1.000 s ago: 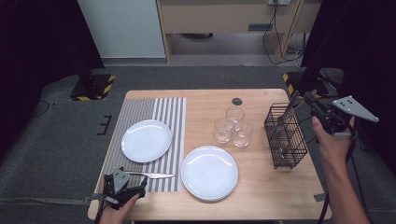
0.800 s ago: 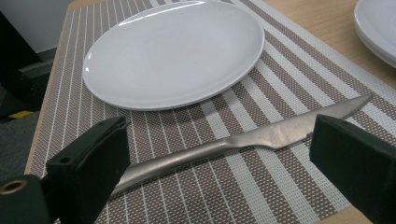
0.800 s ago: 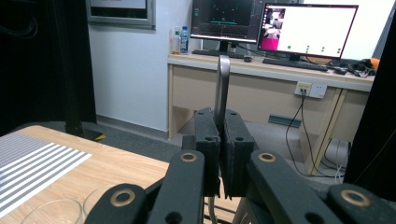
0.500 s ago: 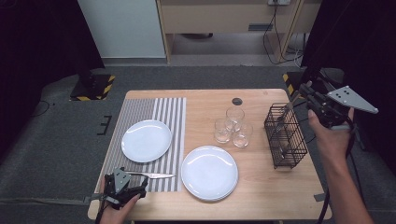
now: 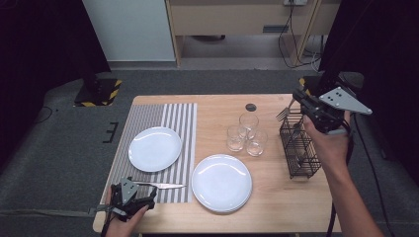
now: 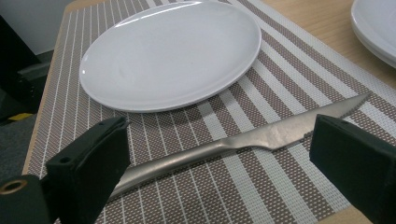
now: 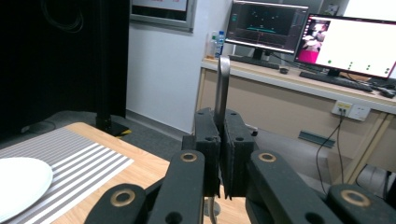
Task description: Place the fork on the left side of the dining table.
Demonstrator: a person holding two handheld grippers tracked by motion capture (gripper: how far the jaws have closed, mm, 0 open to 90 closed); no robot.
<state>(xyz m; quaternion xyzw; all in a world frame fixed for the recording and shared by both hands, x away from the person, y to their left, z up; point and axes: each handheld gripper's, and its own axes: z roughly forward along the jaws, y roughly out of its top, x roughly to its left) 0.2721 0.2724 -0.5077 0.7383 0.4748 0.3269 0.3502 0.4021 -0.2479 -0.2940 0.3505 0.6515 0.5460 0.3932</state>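
Observation:
My right gripper [image 5: 307,109] hangs over the far end of a black wire basket [image 5: 299,150], shut on a metal fork [image 5: 283,114] whose tines stick out to the left. In the right gripper view the fork's handle [image 7: 222,79] rises from between the closed jaws of the right gripper [image 7: 219,154]. My left gripper [image 5: 143,199] rests at the table's near left corner, open. A table knife [image 6: 261,137] lies flat on the striped placemat [image 6: 280,79] between the wide jaws of the left gripper [image 6: 219,133], untouched by either pad. The knife [image 5: 163,185] points right.
A white plate [image 5: 154,148] sits on the placemat [image 5: 178,118]. A stack of larger white plates [image 5: 222,181] is near the front middle. Three clear glasses [image 5: 246,133] stand between the plates and the basket. A dark round hole [image 5: 251,106] marks the far edge.
My right gripper has risen and shifted left over the basket, carrying the fork with it. The left gripper and the knife have stayed put.

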